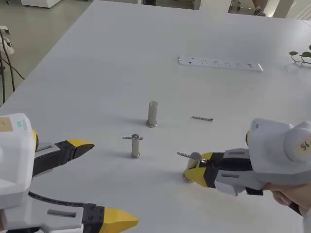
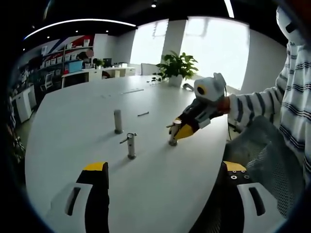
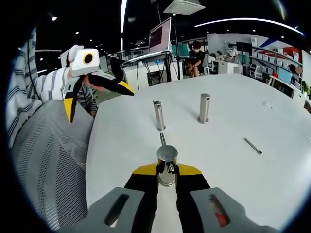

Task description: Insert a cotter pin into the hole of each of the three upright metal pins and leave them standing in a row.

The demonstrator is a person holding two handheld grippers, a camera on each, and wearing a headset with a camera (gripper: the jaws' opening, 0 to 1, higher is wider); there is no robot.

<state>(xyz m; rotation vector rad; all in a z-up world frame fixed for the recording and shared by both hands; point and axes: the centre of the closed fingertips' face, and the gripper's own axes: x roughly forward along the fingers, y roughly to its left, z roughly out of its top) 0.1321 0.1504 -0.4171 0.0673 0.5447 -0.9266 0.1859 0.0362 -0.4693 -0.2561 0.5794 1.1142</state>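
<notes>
Three metal pins stand on the white table [image 1: 97,58]. The far pin [image 1: 152,114] [image 3: 204,108] is bare. The middle pin [image 1: 135,145] [image 3: 158,115] has a cotter pin across its top. My right gripper [image 1: 193,169] [image 3: 166,170] is shut on the near pin [image 1: 191,167] [image 3: 166,162], and a cotter pin [image 1: 183,155] [image 3: 162,139] sticks out of that pin's far side. A loose cotter pin [image 1: 202,118] [image 3: 253,145] lies flat to the right of the far pin. My left gripper [image 1: 107,183] [image 2: 165,166] hangs wide open and holds nothing, near the table's front left.
A white power strip [image 1: 221,63] lies at the back of the table. A potted plant [image 2: 177,68] stands at the table's far end in the left gripper view. A grey mesh chair [image 3: 53,155] sits beside the table edge.
</notes>
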